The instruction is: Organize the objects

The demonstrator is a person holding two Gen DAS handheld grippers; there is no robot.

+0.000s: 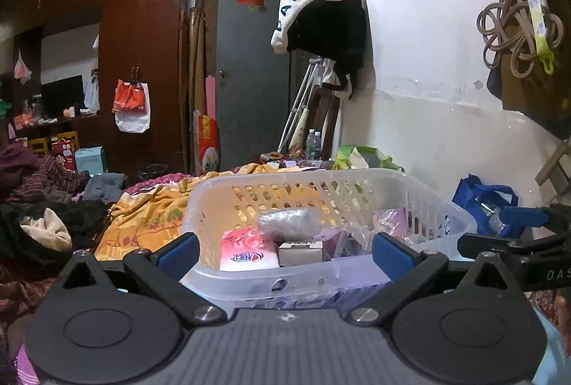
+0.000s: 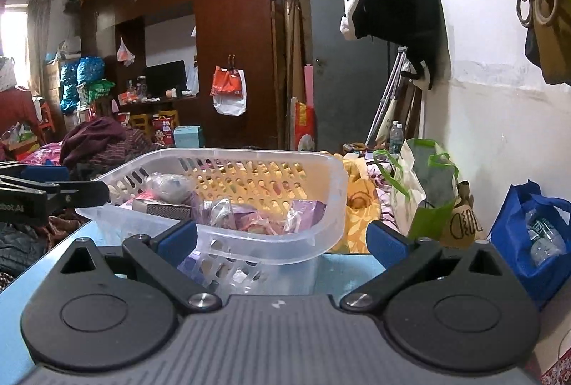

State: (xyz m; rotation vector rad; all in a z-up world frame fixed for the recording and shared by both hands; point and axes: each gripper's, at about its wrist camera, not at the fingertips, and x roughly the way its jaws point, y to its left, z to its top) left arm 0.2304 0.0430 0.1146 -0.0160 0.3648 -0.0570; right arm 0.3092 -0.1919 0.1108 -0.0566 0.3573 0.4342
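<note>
A translucent white plastic basket [image 1: 421,181] [image 2: 278,251] with slotted walls stands on a light blue surface [image 2: 349,263] in front of both grippers. Inside it lie a pink tissue pack [image 1: 248,251], a clear wrapped bundle [image 1: 289,224], a small grey box [image 1: 299,253] and purple packets [image 2: 307,210]. My left gripper [image 1: 283,254] is open, its blue pads either side of the basket's near wall, holding nothing. My right gripper [image 2: 282,238] is open too, level with the basket's right corner. Each gripper's tip shows at the edge of the other's view.
A yellow patterned blanket [image 1: 150,217] and piled dark clothes [image 1: 53,231] cover the bed to the left. A green-handled bag [image 2: 424,192] and a blue bag with a bottle [image 2: 535,235] stand by the white wall on the right. A wardrobe and grey door lie behind.
</note>
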